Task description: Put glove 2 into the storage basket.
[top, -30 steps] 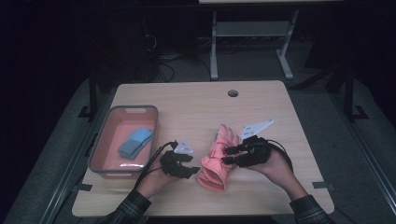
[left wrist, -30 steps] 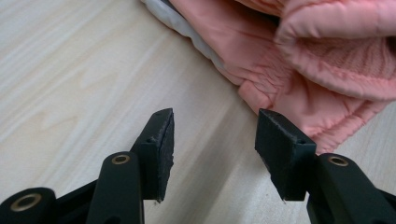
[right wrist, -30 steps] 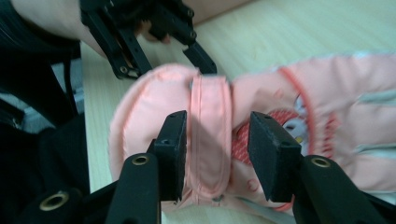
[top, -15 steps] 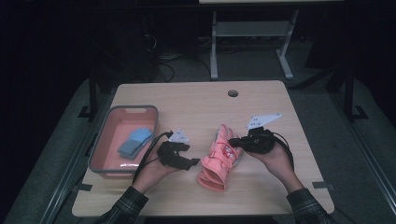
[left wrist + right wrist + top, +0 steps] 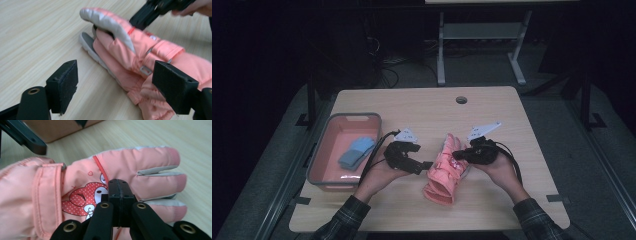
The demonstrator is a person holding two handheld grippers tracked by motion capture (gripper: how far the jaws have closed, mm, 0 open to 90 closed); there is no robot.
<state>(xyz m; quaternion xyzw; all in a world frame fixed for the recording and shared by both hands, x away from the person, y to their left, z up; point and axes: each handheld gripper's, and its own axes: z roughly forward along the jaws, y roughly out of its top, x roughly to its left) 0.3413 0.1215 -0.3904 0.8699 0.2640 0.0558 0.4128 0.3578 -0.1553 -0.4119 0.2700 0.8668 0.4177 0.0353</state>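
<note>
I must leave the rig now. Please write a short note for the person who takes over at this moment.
Left gripper: open, jaws on either side of the pink glove's cuff, not gripping.
Right gripper: jaws shut against the back of the glove; a pinch of fabric cannot be confirmed.
The glove lies flat on the table. A blue item lies in the pink bin.
Done: nothing visibly lifted. Left: probably to grasp and move the glove.

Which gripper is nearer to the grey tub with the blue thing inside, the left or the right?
Left. The left gripper sits between the tub and the pink glove, jaws open. The right gripper is beyond the glove, jaws shut.
</note>
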